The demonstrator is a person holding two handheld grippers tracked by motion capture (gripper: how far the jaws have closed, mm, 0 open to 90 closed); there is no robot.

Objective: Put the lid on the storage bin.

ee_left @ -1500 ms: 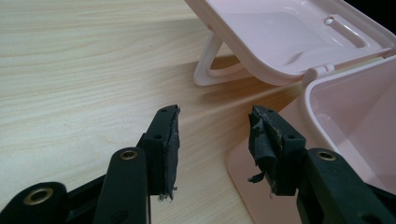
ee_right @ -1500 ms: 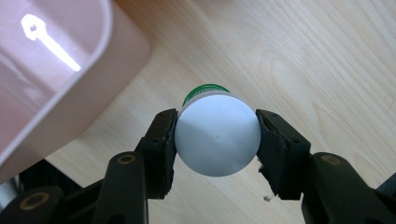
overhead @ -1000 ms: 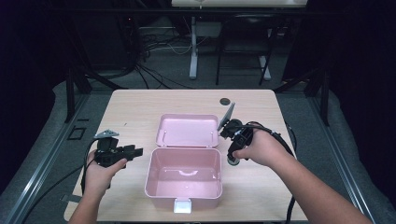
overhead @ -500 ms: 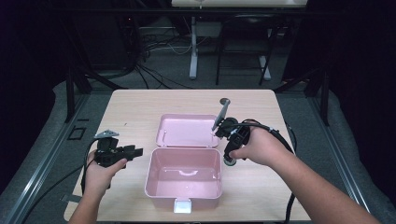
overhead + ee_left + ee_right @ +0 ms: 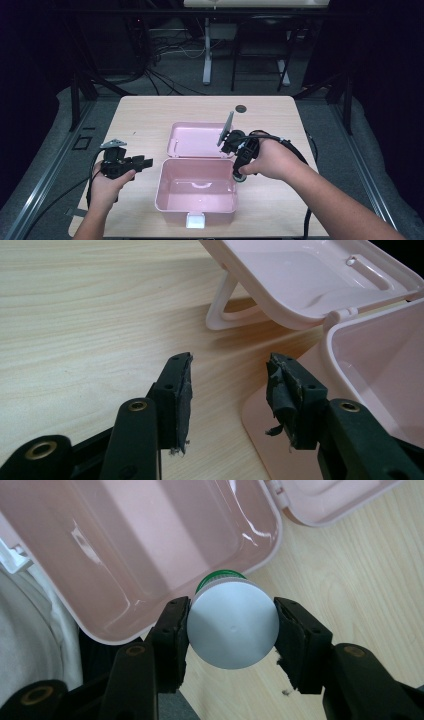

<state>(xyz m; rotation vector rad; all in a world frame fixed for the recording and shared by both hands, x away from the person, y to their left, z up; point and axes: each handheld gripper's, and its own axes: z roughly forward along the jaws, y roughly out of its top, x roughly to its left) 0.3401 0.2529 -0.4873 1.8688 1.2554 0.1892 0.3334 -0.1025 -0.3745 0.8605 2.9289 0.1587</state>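
Note:
An open pink box (image 5: 161,186) stands mid-table, its lid (image 5: 197,140) lying flat behind it. My right gripper (image 5: 239,173) hangs over the box's right rim, shut on a small round container (image 5: 232,630) with a grey flat end and a green band behind it. In the right gripper view the box's bare inside (image 5: 125,545) lies just beyond my right gripper (image 5: 232,622). My left gripper (image 5: 145,162) is open beside the box's left wall, with nothing between its fingers. In its own view my left gripper (image 5: 230,385) faces the box's wall (image 5: 370,355) and the lid (image 5: 300,275).
A white latch (image 5: 195,219) sticks out from the box's front wall near the table's front edge. A dark round hole (image 5: 241,108) sits at the back of the wooden table (image 5: 145,115). Bare tabletop lies left of and behind the box.
My right gripper has moved a little left with the round container, from beside the box to over its right rim. The left gripper has stayed put.

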